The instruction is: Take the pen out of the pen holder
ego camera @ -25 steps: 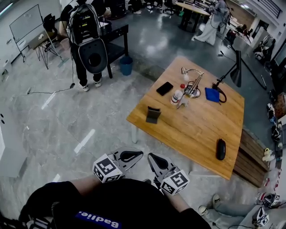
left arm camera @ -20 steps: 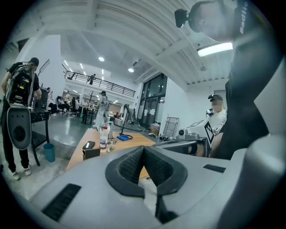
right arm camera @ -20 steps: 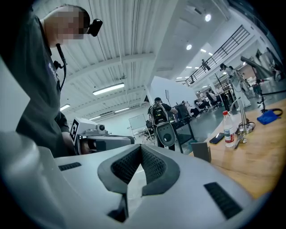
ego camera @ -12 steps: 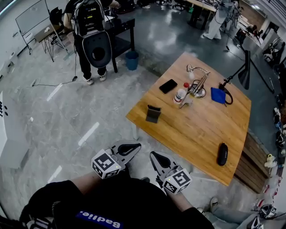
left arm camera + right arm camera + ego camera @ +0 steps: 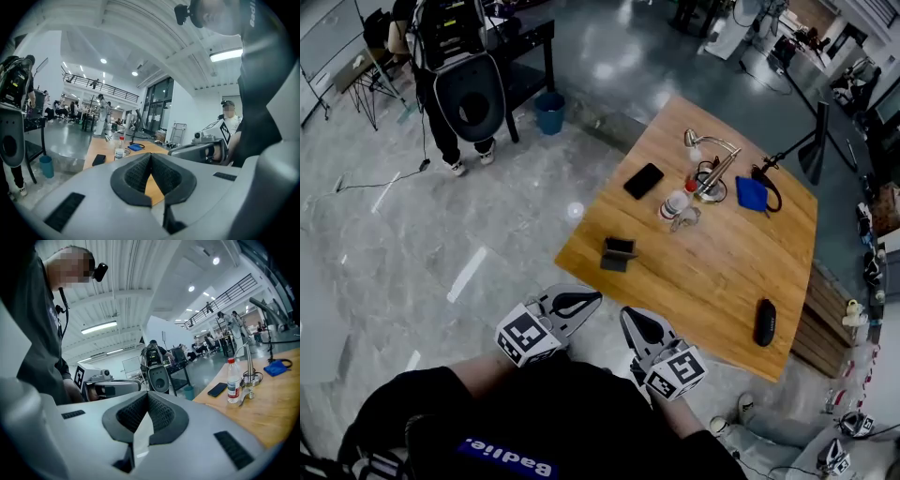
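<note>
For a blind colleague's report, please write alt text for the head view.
The left tool and right tool, both shut and empty, are held close to the person, apart from a wooden table with a bottle and a phone.

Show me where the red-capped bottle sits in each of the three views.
Head view: bottle right of centre, in the upper half.
Left gripper view: bottle just left of centre.
Right gripper view: bottle at the right.
Shared landmark: the black phone lying near it in all three.
</note>
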A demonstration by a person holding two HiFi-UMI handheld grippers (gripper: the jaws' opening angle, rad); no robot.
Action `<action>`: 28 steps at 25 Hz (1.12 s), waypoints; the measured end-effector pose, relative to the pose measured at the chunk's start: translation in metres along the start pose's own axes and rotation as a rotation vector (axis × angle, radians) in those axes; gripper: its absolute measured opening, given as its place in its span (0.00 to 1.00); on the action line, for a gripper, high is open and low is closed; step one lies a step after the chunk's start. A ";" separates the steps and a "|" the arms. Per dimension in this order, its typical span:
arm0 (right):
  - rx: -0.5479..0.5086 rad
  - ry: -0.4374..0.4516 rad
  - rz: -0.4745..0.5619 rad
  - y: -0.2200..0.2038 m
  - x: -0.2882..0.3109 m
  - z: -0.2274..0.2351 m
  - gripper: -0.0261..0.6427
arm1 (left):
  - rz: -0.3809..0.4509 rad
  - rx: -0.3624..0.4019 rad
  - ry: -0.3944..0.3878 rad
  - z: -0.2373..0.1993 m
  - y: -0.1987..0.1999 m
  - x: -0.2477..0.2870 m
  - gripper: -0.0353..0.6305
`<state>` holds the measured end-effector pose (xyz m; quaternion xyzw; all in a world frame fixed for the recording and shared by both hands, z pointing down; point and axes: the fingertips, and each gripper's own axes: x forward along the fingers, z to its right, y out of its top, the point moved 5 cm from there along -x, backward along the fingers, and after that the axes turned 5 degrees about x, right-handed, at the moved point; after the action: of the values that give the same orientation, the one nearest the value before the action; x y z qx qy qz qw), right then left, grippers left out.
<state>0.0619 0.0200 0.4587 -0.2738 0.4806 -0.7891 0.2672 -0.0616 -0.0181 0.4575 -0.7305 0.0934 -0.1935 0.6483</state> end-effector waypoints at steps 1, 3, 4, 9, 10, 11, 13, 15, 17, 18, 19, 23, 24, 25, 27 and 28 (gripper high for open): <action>-0.002 -0.014 0.010 0.004 0.006 0.003 0.04 | 0.001 0.006 -0.015 -0.009 0.001 0.002 0.07; -0.003 -0.035 0.025 0.011 0.016 0.007 0.04 | -0.001 0.018 -0.036 -0.023 0.003 0.007 0.07; -0.002 -0.039 0.027 0.014 0.019 0.010 0.04 | -0.006 0.019 -0.041 -0.029 0.003 0.009 0.07; -0.001 -0.029 0.015 0.021 0.029 0.032 0.04 | -0.023 0.032 -0.027 -0.052 0.004 0.028 0.07; -0.002 -0.023 0.013 0.023 0.030 0.036 0.04 | -0.029 0.034 -0.017 -0.055 0.004 0.032 0.07; -0.004 -0.015 0.011 0.025 0.031 0.040 0.04 | -0.041 0.034 -0.007 -0.058 0.003 0.035 0.07; -0.010 0.003 0.011 0.032 0.032 0.048 0.04 | -0.073 0.034 0.010 -0.063 -0.001 0.041 0.07; -0.012 0.018 0.012 0.038 0.033 0.055 0.04 | -0.101 0.041 0.022 -0.067 -0.004 0.048 0.07; -0.012 0.031 0.006 0.040 0.033 0.062 0.04 | -0.121 0.041 0.036 -0.072 -0.008 0.054 0.07; -0.011 0.036 0.001 0.040 0.033 0.065 0.04 | -0.127 0.038 0.043 -0.074 -0.009 0.057 0.07; -0.008 0.041 -0.005 0.040 0.034 0.068 0.04 | -0.131 0.034 0.049 -0.075 -0.011 0.059 0.07; 0.008 0.062 -0.019 0.037 0.035 0.077 0.05 | -0.153 0.044 0.062 -0.080 -0.015 0.068 0.07; 0.010 0.066 -0.021 0.036 0.036 0.078 0.04 | -0.160 0.048 0.065 -0.081 -0.016 0.070 0.07; 0.012 0.070 -0.024 0.036 0.036 0.079 0.04 | -0.168 0.052 0.067 -0.083 -0.017 0.072 0.07; 0.014 0.075 -0.026 0.035 0.035 0.081 0.04 | -0.188 0.061 0.073 -0.087 -0.020 0.075 0.07; 0.016 0.075 -0.027 0.035 0.035 0.082 0.05 | -0.200 0.066 0.075 -0.090 -0.022 0.077 0.07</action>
<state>0.0993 -0.0676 0.4651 -0.2483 0.4800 -0.8063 0.2404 -0.0306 -0.1265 0.4988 -0.7066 0.0378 -0.2877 0.6454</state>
